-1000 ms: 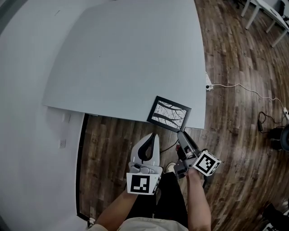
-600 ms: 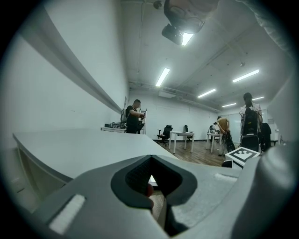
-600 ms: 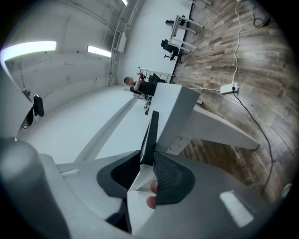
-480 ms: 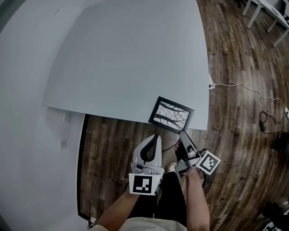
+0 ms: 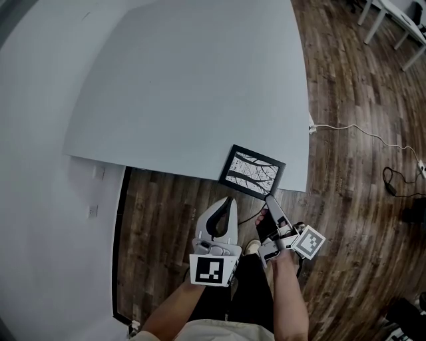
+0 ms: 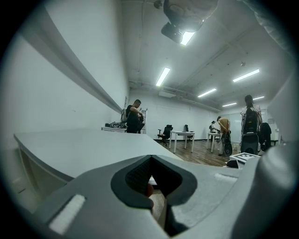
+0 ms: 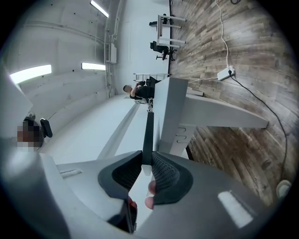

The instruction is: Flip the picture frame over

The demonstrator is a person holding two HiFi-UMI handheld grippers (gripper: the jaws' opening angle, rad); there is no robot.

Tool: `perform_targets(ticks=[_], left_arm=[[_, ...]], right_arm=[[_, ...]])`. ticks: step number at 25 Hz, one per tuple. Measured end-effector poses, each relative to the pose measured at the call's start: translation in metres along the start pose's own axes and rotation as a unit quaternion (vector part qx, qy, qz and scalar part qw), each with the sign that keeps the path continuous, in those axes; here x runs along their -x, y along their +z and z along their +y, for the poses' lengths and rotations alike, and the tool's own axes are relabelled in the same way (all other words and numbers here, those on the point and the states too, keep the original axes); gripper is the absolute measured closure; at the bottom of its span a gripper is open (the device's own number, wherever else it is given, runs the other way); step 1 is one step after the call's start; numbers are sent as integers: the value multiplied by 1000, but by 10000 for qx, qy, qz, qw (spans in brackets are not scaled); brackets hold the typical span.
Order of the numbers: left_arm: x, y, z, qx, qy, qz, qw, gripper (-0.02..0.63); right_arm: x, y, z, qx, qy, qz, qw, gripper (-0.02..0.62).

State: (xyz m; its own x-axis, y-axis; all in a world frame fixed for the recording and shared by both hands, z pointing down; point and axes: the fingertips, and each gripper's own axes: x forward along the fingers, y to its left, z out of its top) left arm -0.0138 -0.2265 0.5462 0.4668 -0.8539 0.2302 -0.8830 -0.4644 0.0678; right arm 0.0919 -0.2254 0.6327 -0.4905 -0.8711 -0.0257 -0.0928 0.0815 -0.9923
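The black picture frame (image 5: 253, 172), tree print facing up, lies at the near right corner of the grey table (image 5: 186, 86). My right gripper (image 5: 268, 197) meets its near edge from below the table's rim. In the right gripper view the frame (image 7: 148, 126) runs edge-on between the pads. That gripper (image 7: 146, 161) has just been closing, and the pads now press on the frame. My left gripper (image 5: 229, 200) hangs over the floor just left of the frame, shut and empty. Its tips (image 6: 152, 158) meet with the tabletop (image 6: 84, 144) ahead.
A power strip (image 5: 311, 126) with a white cable lies on the wood floor right of the table. Other white tables (image 5: 393, 20) stand at the far right. Several people (image 6: 134, 114) and office chairs are far back in the room.
The right gripper has rolled a little and its jaws have narrowed onto the frame's near edge. The left gripper has barely moved.
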Motion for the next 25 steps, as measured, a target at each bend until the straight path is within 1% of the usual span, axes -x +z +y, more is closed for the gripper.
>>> perform_targets(ticks=[4, 7, 11, 15, 17, 19, 20, 22, 23, 25], left_arm=[[8, 3, 8, -1, 15, -79, 10000, 606], [12, 6, 13, 32, 16, -136, 9999, 606], [23, 10, 27, 54, 35, -255, 9997, 606], [40, 11, 44, 141, 86, -496, 9986, 606], [45, 14, 47, 159, 105, -611, 9979, 606], [40, 29, 39, 200, 162, -831, 9962, 606], [35, 37, 33, 203, 180, -868, 9959, 606], [27, 42, 24, 194, 195, -767, 9967, 606], [23, 43, 21, 187, 208, -703, 9971, 606], [18, 46, 16, 214, 266, -709, 9969, 606]], right_arm=[[2, 0, 8, 43, 41, -146, 9999, 500], [1, 5, 19, 216, 39, -226, 9995, 501], [0, 4, 39, 662, -8, -248, 9975, 502], [-2, -4, 60, 1373, -122, -155, 9903, 502], [-2, -4, 71, 1742, -222, -115, 9844, 502], [0, 13, 85, 2060, -348, -123, 9778, 502], [0, 26, 92, 2199, -429, -138, 9745, 502], [3, 46, 99, 2527, -732, -153, 9647, 502], [5, 55, 100, 2767, -974, -136, 9559, 502], [5, 69, 104, 3358, -1377, -50, 9318, 502]])
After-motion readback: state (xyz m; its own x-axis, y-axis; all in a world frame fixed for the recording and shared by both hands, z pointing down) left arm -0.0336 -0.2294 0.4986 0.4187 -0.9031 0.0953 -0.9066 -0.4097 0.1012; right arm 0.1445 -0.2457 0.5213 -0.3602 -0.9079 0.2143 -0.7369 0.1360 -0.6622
